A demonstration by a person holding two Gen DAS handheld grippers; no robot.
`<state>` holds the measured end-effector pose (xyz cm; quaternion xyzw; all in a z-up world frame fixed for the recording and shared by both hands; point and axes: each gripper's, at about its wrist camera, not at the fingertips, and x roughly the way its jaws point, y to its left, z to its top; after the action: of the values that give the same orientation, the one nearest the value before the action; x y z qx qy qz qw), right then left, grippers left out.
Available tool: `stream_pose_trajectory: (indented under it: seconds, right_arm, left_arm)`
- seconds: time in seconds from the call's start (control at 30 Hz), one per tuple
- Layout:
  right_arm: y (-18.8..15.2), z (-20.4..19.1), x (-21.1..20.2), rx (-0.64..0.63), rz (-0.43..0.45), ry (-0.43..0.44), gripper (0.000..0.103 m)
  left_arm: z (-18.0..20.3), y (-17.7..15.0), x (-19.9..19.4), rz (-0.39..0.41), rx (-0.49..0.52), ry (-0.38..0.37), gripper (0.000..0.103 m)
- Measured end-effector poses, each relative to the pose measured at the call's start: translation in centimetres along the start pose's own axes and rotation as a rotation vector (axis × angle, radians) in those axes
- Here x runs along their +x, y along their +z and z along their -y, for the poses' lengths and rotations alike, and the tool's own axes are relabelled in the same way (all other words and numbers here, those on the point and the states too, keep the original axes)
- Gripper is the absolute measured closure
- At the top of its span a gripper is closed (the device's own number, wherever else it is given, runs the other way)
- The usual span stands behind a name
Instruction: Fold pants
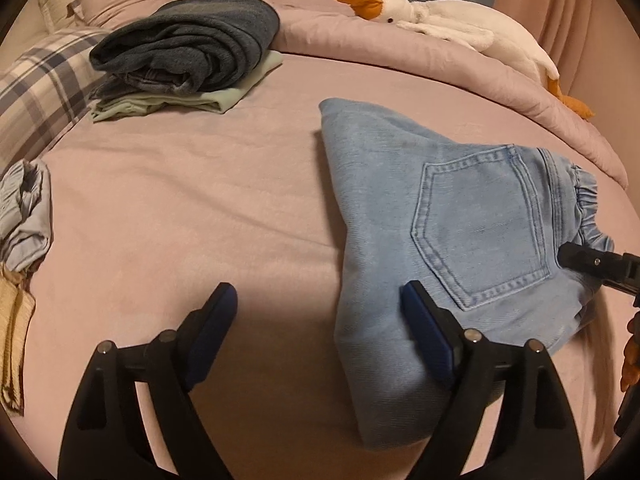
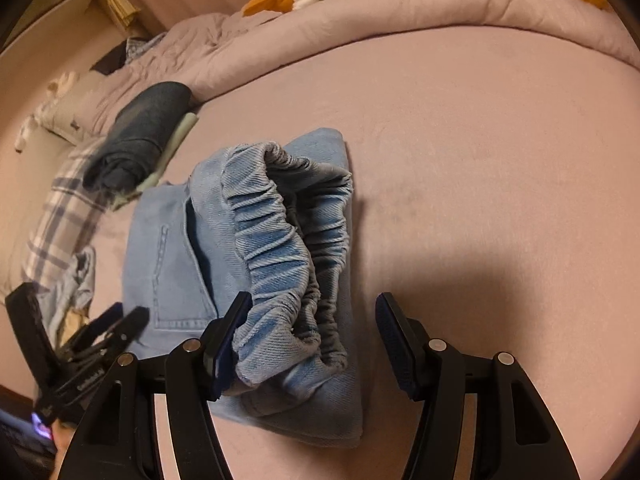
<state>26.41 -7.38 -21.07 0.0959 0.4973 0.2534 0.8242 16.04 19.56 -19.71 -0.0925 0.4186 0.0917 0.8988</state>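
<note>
Currently, left wrist view: your left gripper (image 1: 320,320) has its fingers (image 1: 424,336) spread wide, nothing clamped. One blue pad hangs over bare pink bed sheet (image 1: 180,208); the other sits over the near edge of the light blue jeans (image 1: 400,200). Whether that pad touches the denim, you cannot tell from here. Jeans lie folded on the bed, right of centre, back pocket (image 1: 480,232) up, elastic waistband (image 1: 588,208) toward the right edge. Your right gripper (image 1: 596,268) pokes in at that waistband. Far left on the sheet: a stack of folded clothes (image 1: 188,52), dark grey on pale green. A plaid pillow (image 1: 44,84) lies beside it. Crumpled pale blue cloth (image 1: 24,216) at the left margin. A plush goose (image 1: 440,16) rests on the rolled pink duvet (image 1: 400,52) at the back.

Right wrist view: your right gripper (image 2: 316,332) fingers (image 2: 228,336) stand apart. The ruffled waistband (image 2: 280,248) bulges up between them, against the left pad; the right pad is clear of the cloth, so no clamp. Folded jeans (image 2: 160,264) extend away to the left. Your left gripper (image 2: 100,328) shows at lower left, by the jeans' far side.
</note>
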Motion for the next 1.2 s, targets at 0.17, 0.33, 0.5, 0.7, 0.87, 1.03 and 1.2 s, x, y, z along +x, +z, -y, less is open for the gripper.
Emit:
stream_pose_trajectory:
  seconds: [0.17,0.33,0.5,0.7,0.87,1.03,1.2]
  right_arm:
    - [-0.4,0.0,-1.1,0.025,0.000,-0.015,0.042]
    - [-0.9,-0.1,-2.2,0.029,0.012,-0.040,0.042]
    - [-0.4,-2.8,-3.6,-0.096,0.059,-0.170,0.042]
    - [0.5,-6.2,-5.7,-0.255,0.194,-0.258,0.042]
    - [1.6,-7.9,-4.2,-0.319,0.205,-0.204,0.046]
    - [2.0,-7.8,-0.7,-0.334,0.128,-0.240,0.070]
    - [2.2,-6.7,1.1,-0.345,0.065,-0.301,0.069]
  left_arm:
    - [-0.1,-0.8,-1.1,-0.003,-0.009,0.009,0.018]
    - [-0.2,-1.3,-2.1,-0.006,-0.022,-0.006,0.018]
    - [0.3,-1.8,-3.4,0.008,0.000,-0.014,0.031]
    - [1.0,-1.7,-5.2,0.055,0.014,-0.038,0.042]
    - [1.7,-1.0,-6.0,0.097,0.022,-0.082,0.055]
    - [2.8,-1.2,-4.8,0.055,0.074,-0.121,0.069]
    - [3.3,-2.0,-3.3,0.011,0.112,-0.129,0.070]
